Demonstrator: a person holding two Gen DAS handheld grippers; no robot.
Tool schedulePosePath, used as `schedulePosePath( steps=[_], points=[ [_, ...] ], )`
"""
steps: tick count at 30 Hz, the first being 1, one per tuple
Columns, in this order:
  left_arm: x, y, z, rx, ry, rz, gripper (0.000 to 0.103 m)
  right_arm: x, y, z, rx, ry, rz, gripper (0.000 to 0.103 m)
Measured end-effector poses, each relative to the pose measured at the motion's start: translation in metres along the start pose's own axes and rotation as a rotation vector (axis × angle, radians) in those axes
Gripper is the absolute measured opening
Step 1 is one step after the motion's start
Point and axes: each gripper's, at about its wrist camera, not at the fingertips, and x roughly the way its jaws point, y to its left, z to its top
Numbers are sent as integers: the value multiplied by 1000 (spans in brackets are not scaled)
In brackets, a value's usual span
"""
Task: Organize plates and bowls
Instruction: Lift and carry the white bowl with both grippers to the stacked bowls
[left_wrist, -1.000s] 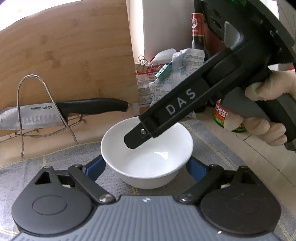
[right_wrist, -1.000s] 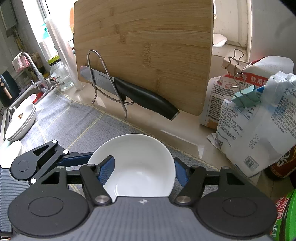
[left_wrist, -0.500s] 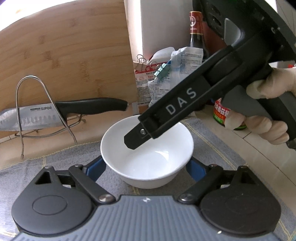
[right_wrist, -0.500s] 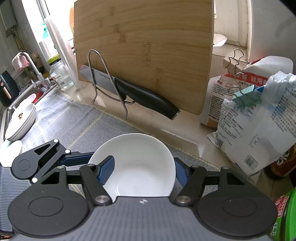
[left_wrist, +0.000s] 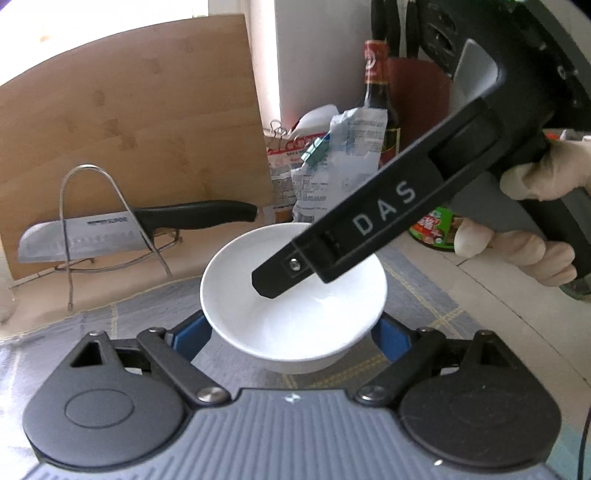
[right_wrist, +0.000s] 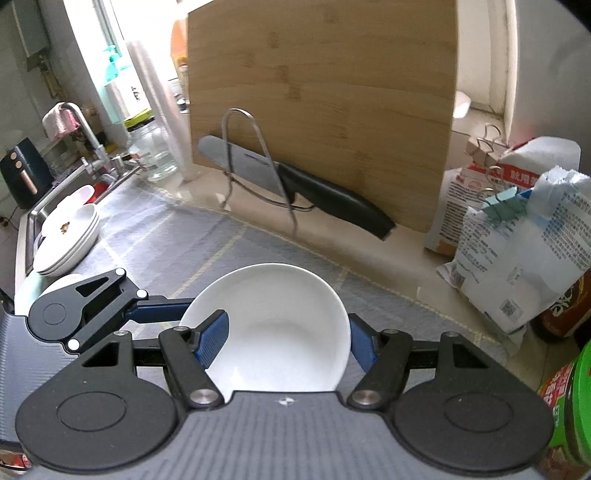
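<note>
A white bowl (left_wrist: 295, 332) sits between the blue pads of my left gripper (left_wrist: 291, 328), which is shut on it below the rim. In the right wrist view the same bowl (right_wrist: 280, 306) lies in front of my right gripper (right_wrist: 288, 339). That gripper stands wide: its left pad (right_wrist: 212, 339) is inside the bowl and its right pad (right_wrist: 364, 343) is outside the right rim, so no wall is pinched. The black finger (left_wrist: 295, 266) marked DAS dips into the bowl from the right. My left gripper's finger (right_wrist: 159, 314) meets the bowl's left side.
A knife (right_wrist: 295, 188) lies in a wire rack (left_wrist: 92, 221) before a bamboo board (right_wrist: 332, 92). Clipped bags (right_wrist: 517, 240) and bottles (left_wrist: 380, 96) crowd the right. Stacked white plates (right_wrist: 70, 240) stand by the sink at left. A grey mat (right_wrist: 166, 240) covers the counter. A gloved hand (left_wrist: 524, 243) holds the right gripper.
Both grippers have risen and pulled back a little with the bowl, which keeps its place between them. The knife, board and bags have shifted in both views.
</note>
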Motion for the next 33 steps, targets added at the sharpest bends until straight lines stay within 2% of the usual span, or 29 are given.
schedulePosePath(
  steps=[17,25,33],
  points=[
    [-81,21,-25,-19,22,12,92,-24,84,-14,-19,-25,54,74],
    [-118,39,-31,-47,1,55,92,-29,125,-4,-78,-48,77,75],
    [-146,64,-41,-89,-13,118,92,-15,162,11,-147,-44,120,75]
  ],
)
